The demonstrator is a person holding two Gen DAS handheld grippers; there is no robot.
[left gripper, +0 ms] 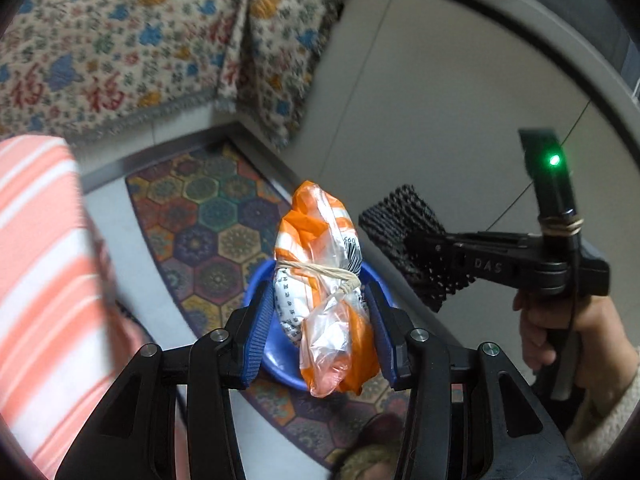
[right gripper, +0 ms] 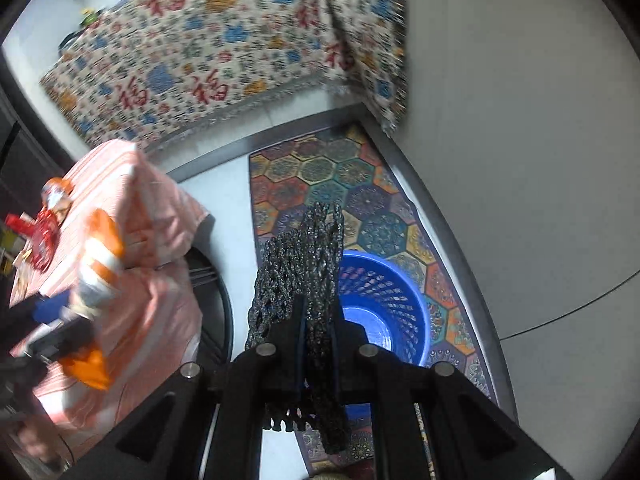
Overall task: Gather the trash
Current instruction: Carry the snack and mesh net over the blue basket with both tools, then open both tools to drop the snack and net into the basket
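Left tool (left gripper: 320, 320): blue pads (left gripper: 256, 340) clamped on either side of an orange-and-white plastic bag bundle (left gripper: 320, 280), tied round the middle with a pale rubber band (left gripper: 320, 270). Bundle upright between the pads, upper end projecting beyond the fingertips, crumpled clear plastic at the lower end. Printed text and part of a barcode visible on the wrapping; not legible.

Right tool (right gripper: 316, 344): jaws drawn together, pinching a black foam mesh sleeve (right gripper: 304, 272). Sleeve standing up past the fingertips, with its lower end hanging down between the fingers. Same tool seen from the left wrist view at right, held by a hand (left gripper: 560, 336) in a pale sleeve, green indicator light (left gripper: 554, 160) lit on its body.

Blue perforated plastic basket (right gripper: 384, 308) on the floor directly beneath both tools; nothing visible in the exposed part of its interior. In the left wrist view, bundle positioned over the basket opening.

Basket standing on a multicoloured hexagon-patterned rug (right gripper: 360, 200), laid on pale floor tile (right gripper: 520, 160).

Beside the basket, a table under a pink-and-white striped cloth (right gripper: 152, 208), with red packaging (right gripper: 40, 240) on top. Beyond, furniture under a floral cover (right gripper: 200, 48) bearing red characters.

Both views motion-blurred at the edges.
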